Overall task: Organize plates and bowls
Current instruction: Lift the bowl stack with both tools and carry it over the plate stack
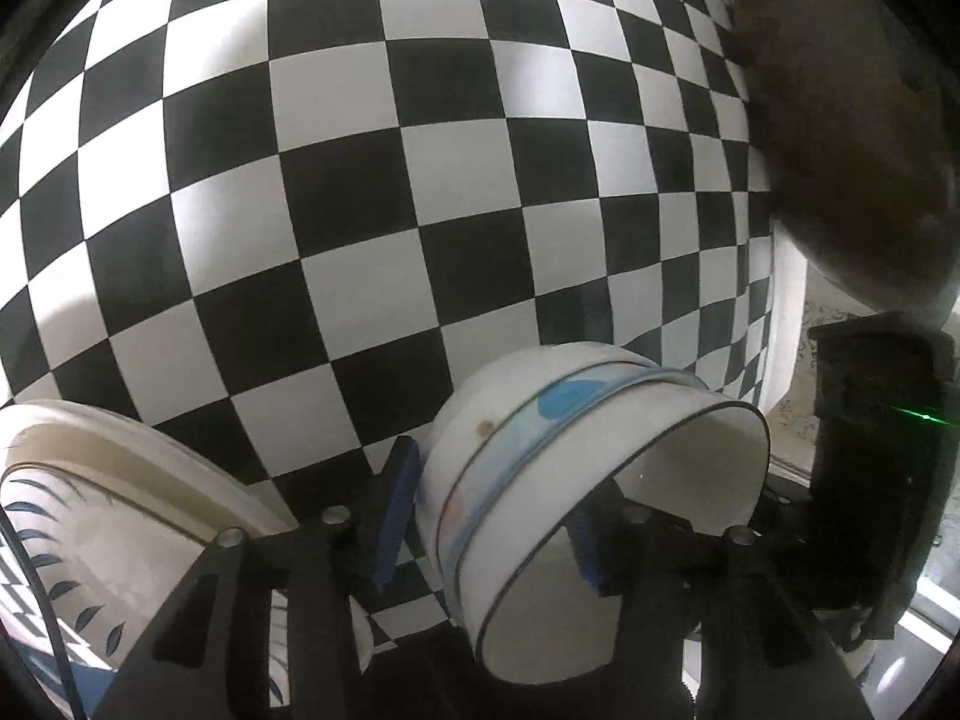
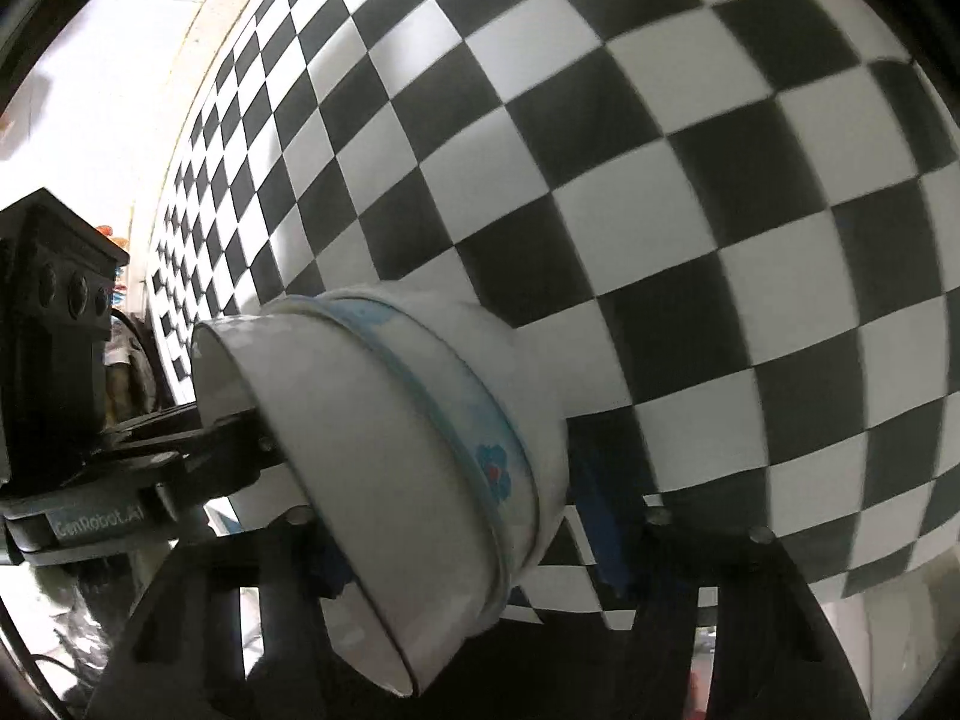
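Note:
Two nested white bowls hang tilted over the checkered table, mouth toward the cameras. The outer bowl has a pale blue band and a blue flower. My left gripper straddles their wall. Its left blue pad is outside, and its right pad stands a little off the inner wall. My right gripper straddles the bowls from the other side. Its right blue pad lies against the outer wall, and its left finger is hidden inside.
A stack of plates sits at the lower left, the top one with blue leaf marks. A dark brown round dish is at the upper right, by the table edge. The other gripper's black body shows in each view.

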`<control>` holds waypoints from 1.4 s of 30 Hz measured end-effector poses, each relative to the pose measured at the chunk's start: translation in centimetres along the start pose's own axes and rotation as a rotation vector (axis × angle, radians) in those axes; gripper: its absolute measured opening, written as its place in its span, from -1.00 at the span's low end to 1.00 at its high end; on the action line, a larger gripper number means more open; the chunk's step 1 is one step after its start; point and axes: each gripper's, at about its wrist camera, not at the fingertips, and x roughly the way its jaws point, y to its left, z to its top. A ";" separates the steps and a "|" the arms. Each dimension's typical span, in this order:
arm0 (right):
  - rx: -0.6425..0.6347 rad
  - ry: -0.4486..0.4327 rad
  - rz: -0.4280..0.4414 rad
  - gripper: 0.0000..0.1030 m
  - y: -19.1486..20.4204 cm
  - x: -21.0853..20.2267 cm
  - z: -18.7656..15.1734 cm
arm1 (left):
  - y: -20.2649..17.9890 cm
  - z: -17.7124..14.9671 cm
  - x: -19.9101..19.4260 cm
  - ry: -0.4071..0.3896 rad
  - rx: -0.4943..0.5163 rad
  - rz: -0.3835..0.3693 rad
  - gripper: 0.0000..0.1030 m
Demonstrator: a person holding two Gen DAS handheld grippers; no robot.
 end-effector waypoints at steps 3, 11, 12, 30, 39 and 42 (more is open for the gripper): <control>0.006 -0.011 0.013 0.22 0.0 0.2 0.0 | 0.6 -0.3 0.1 -0.019 -0.011 -0.039 -0.18; 0.031 -0.051 0.057 0.14 -0.8 0.1 -0.2 | 0.5 -1.1 -0.3 -0.047 -0.004 -0.032 -0.20; 0.033 -0.052 0.060 0.13 -0.9 0.0 -0.1 | 0.5 -1.2 -0.4 -0.048 0.001 -0.030 -0.21; -0.034 -0.087 0.055 -0.02 1.1 -2.3 0.4 | -0.1 -2.3 -1.4 -0.110 -0.004 -0.008 -0.20; -0.089 -0.105 0.039 -0.06 5.6 -2.5 0.5 | 0.5 -3.4 -3.8 -0.156 -0.009 -0.006 -0.20; -0.113 -0.107 0.039 -0.07 7.5 -2.7 0.4 | 1.1 -4.0 -5.1 -0.179 -0.013 -0.005 -0.20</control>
